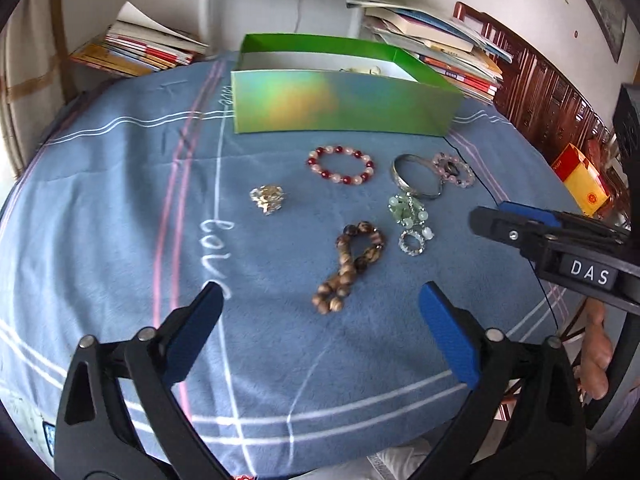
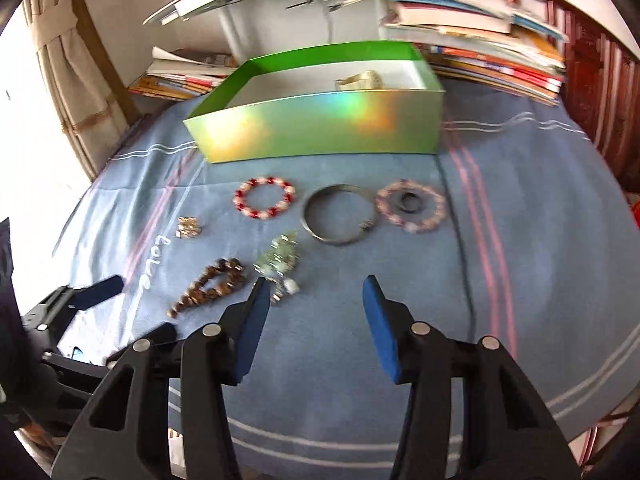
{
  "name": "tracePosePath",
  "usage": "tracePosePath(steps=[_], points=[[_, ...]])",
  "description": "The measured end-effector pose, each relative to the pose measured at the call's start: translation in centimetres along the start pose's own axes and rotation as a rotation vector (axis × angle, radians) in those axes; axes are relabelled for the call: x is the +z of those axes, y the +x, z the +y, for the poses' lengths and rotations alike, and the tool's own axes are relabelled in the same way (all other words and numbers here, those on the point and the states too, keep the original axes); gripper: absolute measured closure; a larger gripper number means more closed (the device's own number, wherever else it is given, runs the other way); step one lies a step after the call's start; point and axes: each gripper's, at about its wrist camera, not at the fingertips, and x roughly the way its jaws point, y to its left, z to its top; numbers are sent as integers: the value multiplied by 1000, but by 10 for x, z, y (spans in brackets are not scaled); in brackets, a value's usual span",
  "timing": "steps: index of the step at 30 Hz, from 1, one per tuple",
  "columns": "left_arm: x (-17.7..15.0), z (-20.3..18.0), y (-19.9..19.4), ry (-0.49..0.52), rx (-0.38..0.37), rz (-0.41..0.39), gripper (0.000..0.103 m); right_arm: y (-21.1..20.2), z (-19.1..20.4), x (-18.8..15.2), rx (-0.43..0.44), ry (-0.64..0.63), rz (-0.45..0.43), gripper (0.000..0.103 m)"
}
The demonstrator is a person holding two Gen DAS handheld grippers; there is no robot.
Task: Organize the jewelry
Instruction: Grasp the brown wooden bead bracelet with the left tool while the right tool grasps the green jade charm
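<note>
Both grippers hang over a table draped in a blue cloth (image 1: 120, 200) with pink and white stripes. The left gripper (image 1: 320, 308) has its jaws wide apart and empty, above the near part of the cloth. The right gripper (image 2: 316, 292) also has its jaws apart, holding nothing; its left finger (image 2: 252, 320) sits just in front of the green bead cluster (image 2: 280, 260).

The jewelry lies loose between the grippers and the green box (image 1: 340, 100), which stands open at the far side. Nearest the box is a red-and-white bracelet (image 1: 341, 164). To its right a silver bangle (image 1: 416, 176) touches a pink bracelet (image 1: 454, 170) that has a dark ring lying inside it. Nearer, the green bead cluster (image 1: 408, 208) has a small clear bead ring (image 1: 412, 242) at its near end. Left of that is a brown bead bracelet (image 1: 352, 264), pulled into a long loop. A small gold piece (image 1: 267, 198) lies apart on the left, close to the word "love" on the cloth.

Inside the box one pale item (image 2: 360, 79) shows against the white floor; what it is I cannot tell. Books (image 2: 480, 52) are stacked behind the box
</note>
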Motion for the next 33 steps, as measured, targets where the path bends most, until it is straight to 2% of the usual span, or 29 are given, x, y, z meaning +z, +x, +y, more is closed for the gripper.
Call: tracePosePath(steps=[2,4,7,9,10,11,12,13,16,21,23,25,28,30,32,33], points=[[5,-1,11,10,2,21,27,10,8,7,11,-22,12,56],[6,-3,22,16,3,50,48,21,12,16,22,-34,33,56],[7,-3,32,19,-1,76,58,39,16,25,31,-51,76,56],[11,-4,35,36,14,82,67,53,20,30,2,-76,106,58],[13,-3,37,31,12,89,77,57,20,30,-11,-84,117,70],[16,-2,39,26,14,94,80,60,20,31,2,-87,129,83],[19,-1,41,24,24,97,81,61,19,33,17,-86,136,85],[22,1,43,21,31,98,82,60,17,35,22,-85,131,96],[27,8,45,-3,46,100,87,50,6,39,-6,-76,105,96],[34,16,35,-28,47,73,87,30,-17,44,-49,-48,81,96],[34,15,31,-28,40,60,77,25,-21,43,-62,-63,79,96],[34,14,29,-31,41,53,64,24,-24,40,-70,-69,86,96],[33,13,30,-35,42,59,56,27,-27,33,-58,-67,117,96],[33,13,31,-40,44,62,50,29,-29,29,-43,-56,129,91],[34,14,32,-47,49,62,46,28,-31,26,-40,-39,129,70],[35,15,32,-52,50,61,45,27,-32,25,-41,-31,122,65]])
